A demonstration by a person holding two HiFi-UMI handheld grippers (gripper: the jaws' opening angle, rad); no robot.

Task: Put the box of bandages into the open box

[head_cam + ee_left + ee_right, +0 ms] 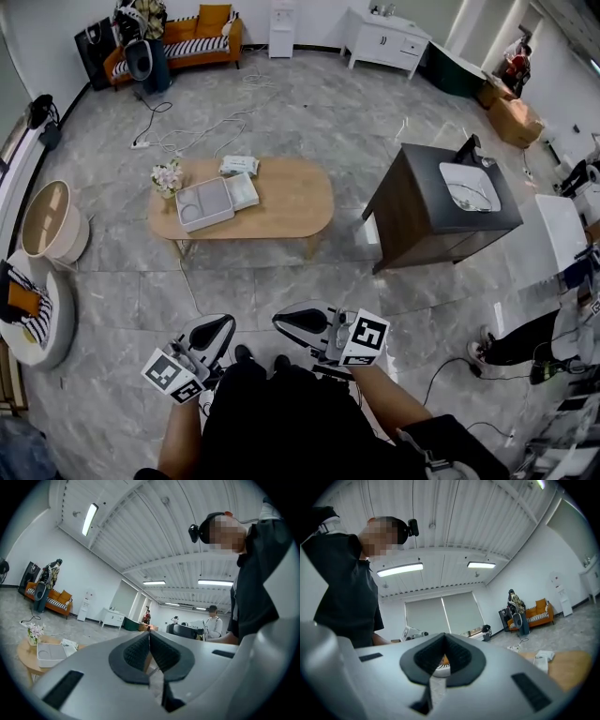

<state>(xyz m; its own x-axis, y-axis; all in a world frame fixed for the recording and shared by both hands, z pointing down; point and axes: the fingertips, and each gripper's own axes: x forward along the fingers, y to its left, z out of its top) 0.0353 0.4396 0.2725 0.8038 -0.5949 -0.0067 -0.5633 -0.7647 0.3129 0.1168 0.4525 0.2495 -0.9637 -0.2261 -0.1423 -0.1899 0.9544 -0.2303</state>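
On the oval wooden table [291, 202] lies an open white box [203, 205] with its lid [244, 190] beside it. The box of bandages [239, 166], a small white and green pack, rests behind it on the table's far edge. Both grippers are held close to the person's body, well short of the table. My left gripper [228, 322] is shut with nothing in it, its pads meeting in the left gripper view [149, 633]. My right gripper [278, 321] is likewise shut and empty [444, 637]. The left gripper view shows the open box [49, 652] at far left.
A small bunch of flowers [167, 176] stands at the table's left end. A dark cabinet with a sink [441, 202] stands to the right. Cables [187, 131] trail on the floor behind the table. A round basket [52, 220] sits at left, and another person's legs [520, 339] at right.
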